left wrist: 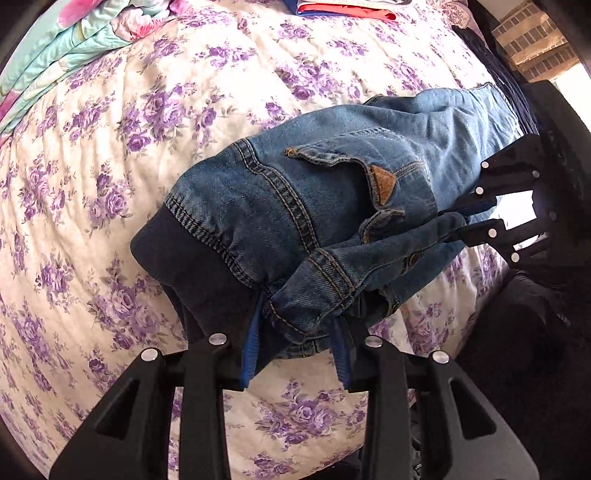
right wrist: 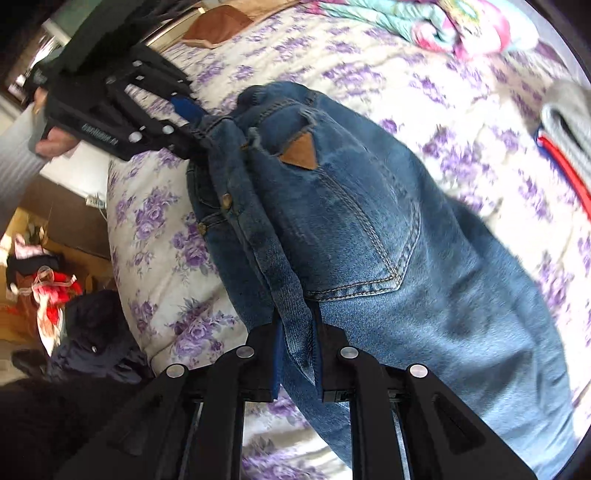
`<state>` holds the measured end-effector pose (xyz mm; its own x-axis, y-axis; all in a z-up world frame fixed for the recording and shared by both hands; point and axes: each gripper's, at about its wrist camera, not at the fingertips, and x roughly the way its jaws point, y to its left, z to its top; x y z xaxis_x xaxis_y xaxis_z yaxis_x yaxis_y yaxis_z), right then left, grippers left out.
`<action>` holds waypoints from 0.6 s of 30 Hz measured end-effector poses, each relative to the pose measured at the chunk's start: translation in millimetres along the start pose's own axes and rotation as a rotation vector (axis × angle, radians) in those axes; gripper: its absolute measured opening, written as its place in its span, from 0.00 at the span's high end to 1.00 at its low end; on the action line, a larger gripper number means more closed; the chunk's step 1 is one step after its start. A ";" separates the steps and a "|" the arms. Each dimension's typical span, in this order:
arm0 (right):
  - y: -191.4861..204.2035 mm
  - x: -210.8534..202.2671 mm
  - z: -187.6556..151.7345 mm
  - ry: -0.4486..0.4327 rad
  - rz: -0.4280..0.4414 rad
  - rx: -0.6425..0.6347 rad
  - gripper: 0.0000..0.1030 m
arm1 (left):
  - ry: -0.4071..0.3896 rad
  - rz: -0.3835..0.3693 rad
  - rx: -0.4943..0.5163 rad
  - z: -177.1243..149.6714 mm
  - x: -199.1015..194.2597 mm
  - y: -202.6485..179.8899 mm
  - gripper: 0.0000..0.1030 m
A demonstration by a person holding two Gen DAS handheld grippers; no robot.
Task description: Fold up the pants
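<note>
Pinching bunched denim, the left gripper and the right gripper each held the jeans above the floral bedspread. Their length ran away toward the far folded quilt. White lettering on the other gripper's body, perhaps a brand, was unreadable.

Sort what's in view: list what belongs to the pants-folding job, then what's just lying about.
Job in hand:
- jeans, waistband gripped at two spots
- left gripper, shut on the denim
- right gripper, shut on the denim
- floral bedspread, the work surface

Lying about:
- folded quilt
- red and blue folded clothes
- clothes heap on the floor
</note>
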<state>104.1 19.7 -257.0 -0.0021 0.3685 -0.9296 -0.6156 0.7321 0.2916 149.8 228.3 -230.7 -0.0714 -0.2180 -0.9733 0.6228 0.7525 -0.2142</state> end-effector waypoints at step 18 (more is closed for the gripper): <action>4.2 -1.0 -20.2 -0.070 -0.011 0.000 0.88 | -0.358 -0.142 -0.443 -20.8 -73.2 -33.5 0.40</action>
<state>85.6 10.8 -259.5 0.0600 0.3993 -0.9148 -0.6154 0.7364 0.2811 118.0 232.0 -154.0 0.1849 -0.4744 -0.8606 0.2361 0.8716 -0.4297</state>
